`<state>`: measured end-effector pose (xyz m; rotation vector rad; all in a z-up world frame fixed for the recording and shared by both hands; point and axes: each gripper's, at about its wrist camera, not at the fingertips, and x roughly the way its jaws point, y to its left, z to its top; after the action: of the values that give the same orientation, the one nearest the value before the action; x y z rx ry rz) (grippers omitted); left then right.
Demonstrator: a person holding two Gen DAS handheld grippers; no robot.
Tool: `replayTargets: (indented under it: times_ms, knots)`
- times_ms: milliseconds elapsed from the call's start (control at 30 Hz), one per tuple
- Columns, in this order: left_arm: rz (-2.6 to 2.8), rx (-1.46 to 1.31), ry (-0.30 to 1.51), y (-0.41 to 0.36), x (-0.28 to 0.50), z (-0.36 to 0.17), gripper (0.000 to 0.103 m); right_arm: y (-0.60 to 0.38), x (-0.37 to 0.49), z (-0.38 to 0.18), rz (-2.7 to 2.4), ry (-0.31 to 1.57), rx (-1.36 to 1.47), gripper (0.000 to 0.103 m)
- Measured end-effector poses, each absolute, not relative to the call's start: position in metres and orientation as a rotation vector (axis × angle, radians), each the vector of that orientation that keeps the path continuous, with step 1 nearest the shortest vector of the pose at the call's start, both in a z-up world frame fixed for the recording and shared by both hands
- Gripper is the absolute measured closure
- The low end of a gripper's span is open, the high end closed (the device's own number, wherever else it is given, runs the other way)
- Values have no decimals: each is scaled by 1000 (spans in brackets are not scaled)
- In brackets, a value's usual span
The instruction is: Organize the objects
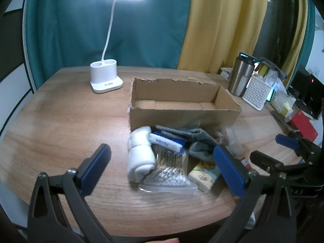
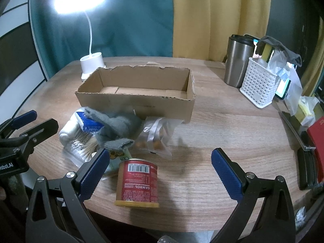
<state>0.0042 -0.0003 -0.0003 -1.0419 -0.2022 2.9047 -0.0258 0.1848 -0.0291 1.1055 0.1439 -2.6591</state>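
Observation:
An open, empty cardboard box (image 1: 182, 111) (image 2: 137, 99) stands mid-table. In front of it lies a pile: a white rolled cloth (image 1: 140, 154), a blue-white tissue pack (image 1: 166, 141) (image 2: 89, 123), a grey cloth (image 1: 194, 139) (image 2: 117, 129), a bag of cotton swabs (image 1: 168, 174) (image 2: 81, 143), a small yellow pack (image 1: 204, 174) and a clear bag of snacks (image 2: 156, 135). A red can (image 2: 137, 182) stands upside down nearest the front. My left gripper (image 1: 162, 170) is open over the pile. My right gripper (image 2: 160, 172) is open, with the can between its fingers.
A lit white desk lamp (image 1: 105, 77) (image 2: 91, 64) stands behind the box on the left. A steel tumbler (image 1: 241, 75) (image 2: 239, 60) and a white perforated basket (image 1: 257, 91) (image 2: 259, 85) stand at the right, with more clutter along the right edge. The wooden table (image 1: 60, 121) is round-edged.

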Motion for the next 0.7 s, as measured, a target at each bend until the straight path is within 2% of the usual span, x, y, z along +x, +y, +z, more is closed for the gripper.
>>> replayTargets:
  times_ms: [700]
  knots:
    - [2903, -1046, -218, -4, 6, -2, 1, 186, -24, -30, -2661, 145, 1102, 1]
